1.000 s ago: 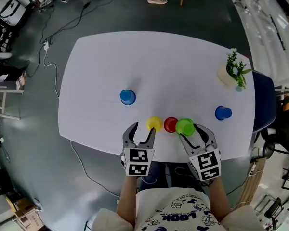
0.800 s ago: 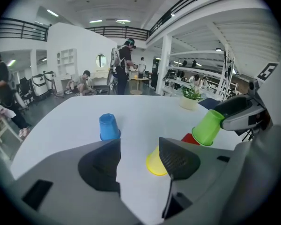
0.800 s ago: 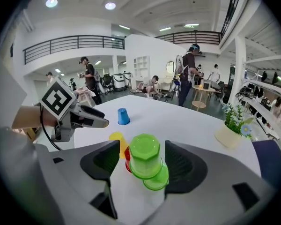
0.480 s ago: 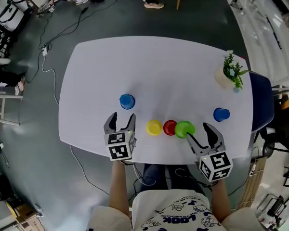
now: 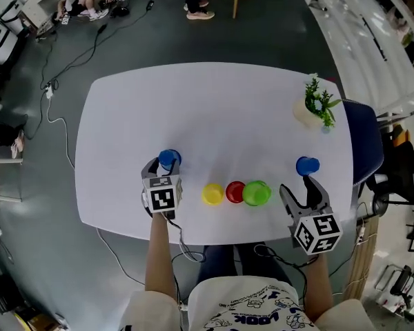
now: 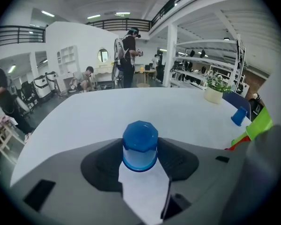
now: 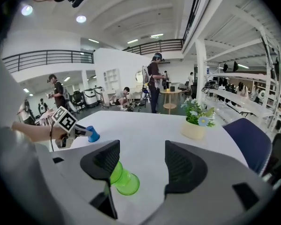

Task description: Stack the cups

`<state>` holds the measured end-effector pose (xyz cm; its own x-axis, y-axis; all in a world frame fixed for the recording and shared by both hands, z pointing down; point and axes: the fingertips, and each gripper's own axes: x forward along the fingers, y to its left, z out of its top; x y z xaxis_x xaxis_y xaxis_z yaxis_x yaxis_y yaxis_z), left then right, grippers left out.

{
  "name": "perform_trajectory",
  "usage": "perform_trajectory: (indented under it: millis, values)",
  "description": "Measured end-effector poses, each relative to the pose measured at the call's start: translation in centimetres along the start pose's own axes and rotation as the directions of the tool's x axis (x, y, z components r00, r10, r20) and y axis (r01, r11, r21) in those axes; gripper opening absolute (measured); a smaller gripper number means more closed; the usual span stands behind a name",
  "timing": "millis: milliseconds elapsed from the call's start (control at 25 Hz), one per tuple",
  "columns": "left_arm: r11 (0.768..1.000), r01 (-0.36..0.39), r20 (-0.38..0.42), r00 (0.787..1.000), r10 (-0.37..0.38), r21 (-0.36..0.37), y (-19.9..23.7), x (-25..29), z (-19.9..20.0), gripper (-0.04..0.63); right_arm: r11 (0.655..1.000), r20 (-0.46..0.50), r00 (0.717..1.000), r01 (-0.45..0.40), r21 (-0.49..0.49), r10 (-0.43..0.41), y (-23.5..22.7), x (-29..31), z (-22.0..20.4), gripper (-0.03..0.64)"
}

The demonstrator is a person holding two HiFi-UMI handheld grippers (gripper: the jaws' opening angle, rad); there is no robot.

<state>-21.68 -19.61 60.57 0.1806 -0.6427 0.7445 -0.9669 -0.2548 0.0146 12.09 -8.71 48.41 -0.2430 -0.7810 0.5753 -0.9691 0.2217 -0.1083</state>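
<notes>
An upturned blue cup (image 5: 168, 159) stands left of centre on the white table (image 5: 221, 109). My left gripper (image 5: 163, 173) straddles this blue cup (image 6: 140, 146), its jaws closing with the pads against the cup's sides. A yellow cup (image 5: 212, 194), a red cup (image 5: 235, 192) and a green cup (image 5: 256, 193) sit in a row near the front edge. A second blue cup (image 5: 308, 165) stands right of them, just beyond my right gripper (image 5: 305, 190), which is open and empty. In the right gripper view the green cup (image 7: 122, 179) shows beside the left jaw of that gripper (image 7: 140, 161); the second blue cup does not show there.
A potted plant (image 5: 316, 105) stands at the table's far right corner, also seen as the plant (image 7: 195, 122). A dark blue chair (image 5: 367, 143) is at the right edge. People and a stool stand on the floor beyond the table's far side.
My left gripper left the yellow cup, moved left and came around the left blue cup. My right gripper drew back from the green cup and shifted right, behind the other blue cup.
</notes>
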Motion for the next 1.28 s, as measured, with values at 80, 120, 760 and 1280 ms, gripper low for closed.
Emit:
perform_trajectory:
  millis: [80, 120, 760, 1280]
  values:
    - [1.000, 0.000, 0.015, 1.000, 0.000, 0.000, 0.2, 0.0, 0.1, 0.238, 0.999, 0.002, 0.999, 0.043, 0.012, -0.043, -1.5, 0.1, -0.1, 0.318]
    - [1.000, 0.004, 0.019, 1.000, -0.004, 0.001, 0.0, 0.1, 0.1, 0.236, 0.998, 0.003, 0.998, 0.065, 0.018, -0.065, -2.3, 0.1, -0.3, 0.318]
    - [0.940, 0.290, 0.109, 0.944, -0.312, 0.180, -11.7, -11.0, 4.6, 0.232, 0.945, -0.085, 0.941, 0.326, -0.016, -0.326, -13.1, 3.9, -5.6, 0.314]
    - [0.914, 0.343, 0.027, 0.934, -0.357, 0.218, -18.8, -14.4, 1.3, 0.233, 0.936, -0.149, 0.926, 0.352, 0.019, -0.346, -16.3, 5.9, -8.4, 0.289]
